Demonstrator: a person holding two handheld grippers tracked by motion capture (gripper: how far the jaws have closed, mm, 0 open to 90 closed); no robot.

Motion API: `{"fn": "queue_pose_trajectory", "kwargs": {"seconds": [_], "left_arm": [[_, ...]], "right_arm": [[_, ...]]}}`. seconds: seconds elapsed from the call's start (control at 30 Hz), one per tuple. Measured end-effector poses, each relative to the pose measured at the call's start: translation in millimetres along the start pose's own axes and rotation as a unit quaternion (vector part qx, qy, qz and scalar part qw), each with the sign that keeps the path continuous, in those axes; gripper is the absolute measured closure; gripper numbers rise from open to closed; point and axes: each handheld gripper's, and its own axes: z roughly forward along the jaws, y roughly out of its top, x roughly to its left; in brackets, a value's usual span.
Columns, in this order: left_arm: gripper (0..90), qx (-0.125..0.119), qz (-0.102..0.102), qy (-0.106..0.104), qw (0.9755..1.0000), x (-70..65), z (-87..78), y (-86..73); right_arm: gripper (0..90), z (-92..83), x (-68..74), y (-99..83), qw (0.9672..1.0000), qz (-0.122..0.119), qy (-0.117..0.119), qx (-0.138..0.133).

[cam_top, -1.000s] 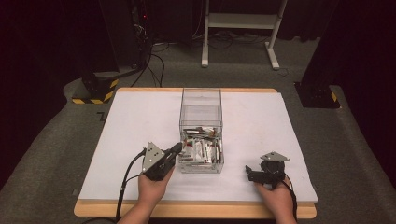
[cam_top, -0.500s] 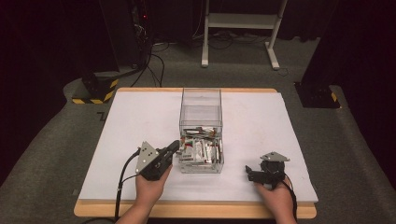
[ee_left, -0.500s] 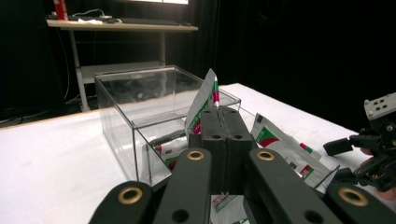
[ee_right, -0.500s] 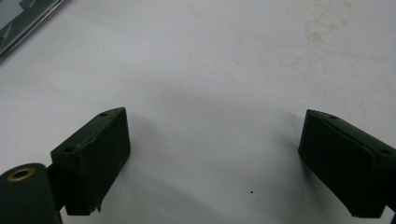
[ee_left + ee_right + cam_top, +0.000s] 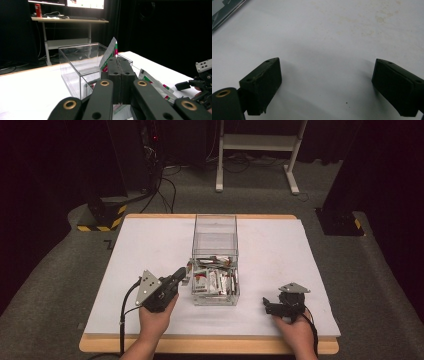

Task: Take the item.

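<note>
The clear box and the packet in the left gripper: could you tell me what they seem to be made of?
The clear box looks like rigid acrylic or similar plastic: see-through walls, glossy edges. The packet, pinched by the left gripper, seems thin printed foil or plastic film; it stands creased.

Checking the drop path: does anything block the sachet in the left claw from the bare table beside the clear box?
Nothing visible does. The left claw is shut on the sachet, just left of the clear box; the white table there is bare.
</note>
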Motion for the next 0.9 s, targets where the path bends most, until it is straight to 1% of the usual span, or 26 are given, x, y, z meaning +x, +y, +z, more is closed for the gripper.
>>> {"fn": "queue_pose_trajectory", "kwargs": {"seconds": [0.23,0.53,0.77,0.9], "left_arm": [[89.6,-0.003,0.001,0.006,1.0,4.0,-4.2,1.7],[89.6,-0.004,-0.003,0.014,0.9999,9.4,-7.8,0.8],[89.6,0.002,-0.005,0.021,0.9998,14.2,-10.2,-1.1],[89.6,0.007,-0.001,0.026,0.9996,16.6,-11.6,-3.2]], "right_arm": [[8.9,-0.1,0.0,0.1,1.0,0.002,0.001,0.001],[8.7,0.1,-0.3,0.2,1.0,0.004,0.002,0.002],[8.6,0.1,-0.5,0.1,1.0,0.005,0.003,0.002],[8.6,0.2,-0.5,0.1,1.0,0.005,0.003,0.003]]}}
